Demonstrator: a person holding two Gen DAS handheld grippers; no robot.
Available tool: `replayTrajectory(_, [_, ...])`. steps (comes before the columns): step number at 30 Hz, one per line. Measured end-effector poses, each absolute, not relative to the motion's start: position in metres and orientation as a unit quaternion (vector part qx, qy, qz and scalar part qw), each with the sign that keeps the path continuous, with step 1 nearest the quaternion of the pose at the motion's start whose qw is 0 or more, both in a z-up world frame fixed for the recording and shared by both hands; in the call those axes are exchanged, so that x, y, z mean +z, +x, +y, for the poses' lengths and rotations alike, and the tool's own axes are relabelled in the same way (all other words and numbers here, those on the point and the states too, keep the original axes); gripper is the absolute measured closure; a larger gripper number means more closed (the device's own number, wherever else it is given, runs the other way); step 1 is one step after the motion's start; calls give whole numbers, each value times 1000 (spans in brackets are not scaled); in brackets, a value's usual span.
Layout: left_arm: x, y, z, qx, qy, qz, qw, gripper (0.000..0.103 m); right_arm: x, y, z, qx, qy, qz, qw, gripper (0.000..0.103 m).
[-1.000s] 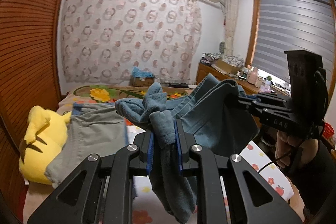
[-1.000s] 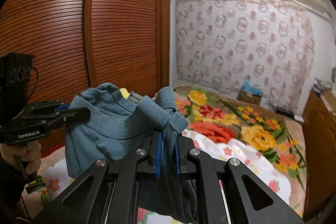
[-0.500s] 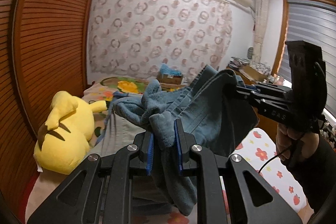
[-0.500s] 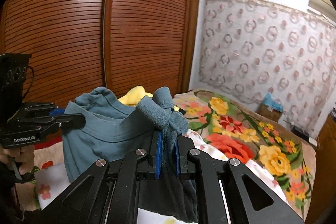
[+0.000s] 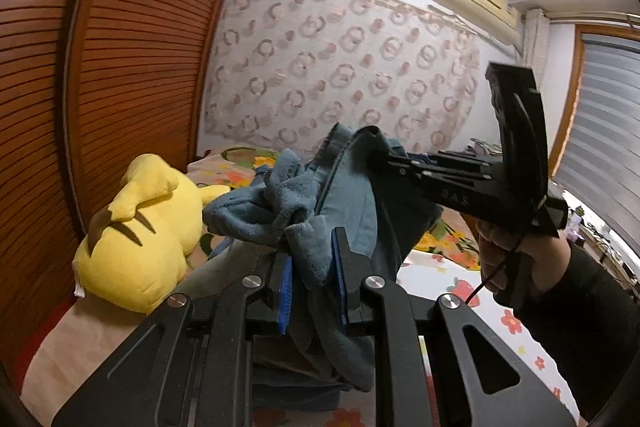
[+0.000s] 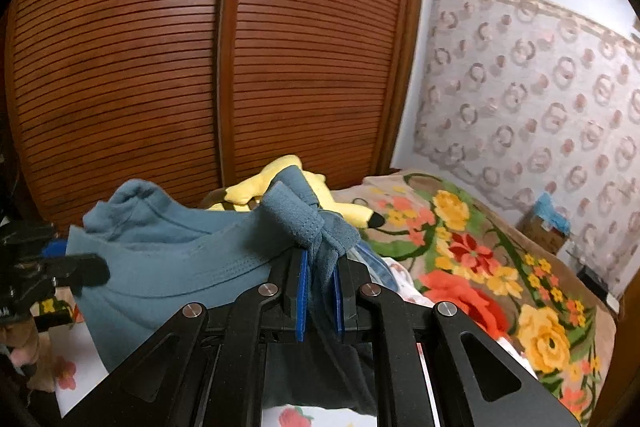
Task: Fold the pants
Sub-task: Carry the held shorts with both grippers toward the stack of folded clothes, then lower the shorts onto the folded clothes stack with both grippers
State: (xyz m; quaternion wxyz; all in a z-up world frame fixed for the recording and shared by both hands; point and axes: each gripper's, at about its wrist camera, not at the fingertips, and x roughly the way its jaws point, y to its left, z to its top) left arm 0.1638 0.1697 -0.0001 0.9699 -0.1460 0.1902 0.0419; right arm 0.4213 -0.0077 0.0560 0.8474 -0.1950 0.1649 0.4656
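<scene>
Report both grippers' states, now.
Left gripper: shut on the blue pants.
Right gripper: shut on the same pants.

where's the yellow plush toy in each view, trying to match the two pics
Left wrist view: the yellow plush toy lies at left of centre on the bed, beside the wooden wardrobe, left of the blue pants.
Right wrist view: the toy shows at centre, mostly hidden behind the pants.
Shared landmark: the ring-patterned curtain, upper centre in the left view, far right in the right view.
</scene>
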Motion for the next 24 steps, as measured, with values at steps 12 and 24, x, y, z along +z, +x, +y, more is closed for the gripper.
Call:
replayTrajectory(12, [-27,162,186,94,-178,201,959,84,50,456,31,503,-225,187,813,93])
replayTrajectory(24, [-30,156,196,94,-184,221,953,69,50,478,38,476,-198,240,823,76])
